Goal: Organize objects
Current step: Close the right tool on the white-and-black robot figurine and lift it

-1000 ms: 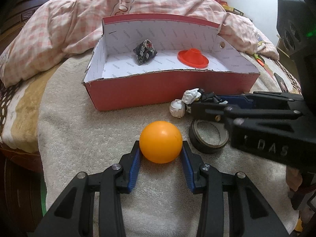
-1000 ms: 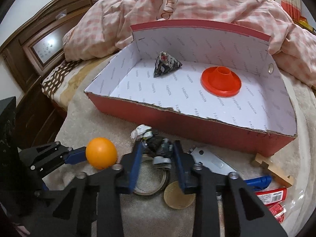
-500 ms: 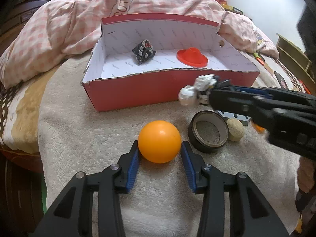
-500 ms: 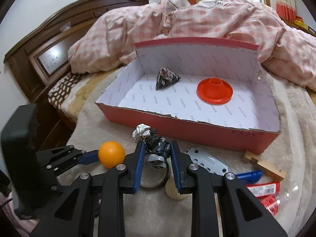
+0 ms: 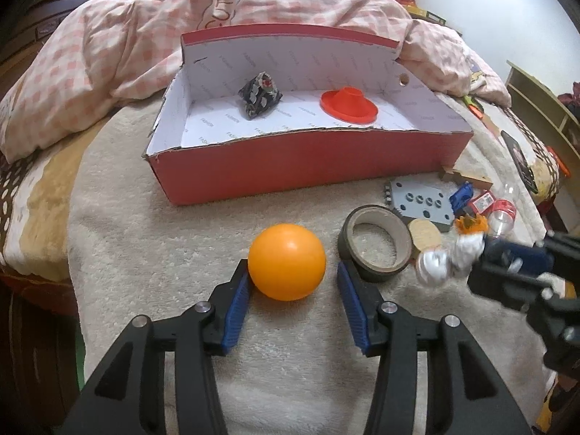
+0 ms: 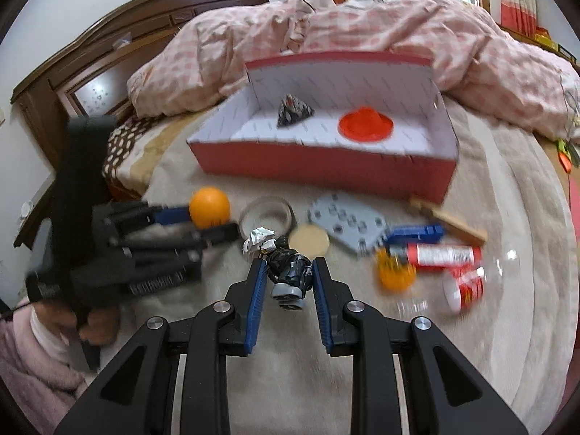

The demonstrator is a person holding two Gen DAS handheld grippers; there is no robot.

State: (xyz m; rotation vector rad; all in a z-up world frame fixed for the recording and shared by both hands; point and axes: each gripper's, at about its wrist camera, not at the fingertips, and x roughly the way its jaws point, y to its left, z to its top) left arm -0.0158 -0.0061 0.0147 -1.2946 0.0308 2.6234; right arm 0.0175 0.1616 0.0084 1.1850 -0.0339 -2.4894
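An orange ball [image 5: 287, 261] lies on the beige towel between the fingers of my left gripper [image 5: 293, 286], which is open around it; the left pad touches it, the right stands apart. The ball also shows in the right wrist view [image 6: 210, 207]. My right gripper [image 6: 288, 281] is shut on a small black-and-white toy figure [image 6: 286, 268] and holds it above the towel; it shows in the left wrist view [image 5: 449, 259] at the right. A red box [image 5: 308, 166] with a white inside holds a dark patterned pouch [image 5: 260, 94] and a red disc [image 5: 348, 106].
A tape roll [image 5: 375, 244], a round wooden disc [image 5: 425, 233], a grey holed plate [image 5: 420, 201], a wooden block [image 6: 447, 219], a blue clip [image 6: 413, 233], red-labelled tubes [image 6: 440, 253] and a small orange thing [image 6: 395, 273] lie right of the ball. A pink quilt [image 5: 145, 36] rises behind the box.
My right gripper has lifted the toy figure and drawn back toward the near right, away from the box. My left gripper stays around the ball, with its right pad now slightly off it.
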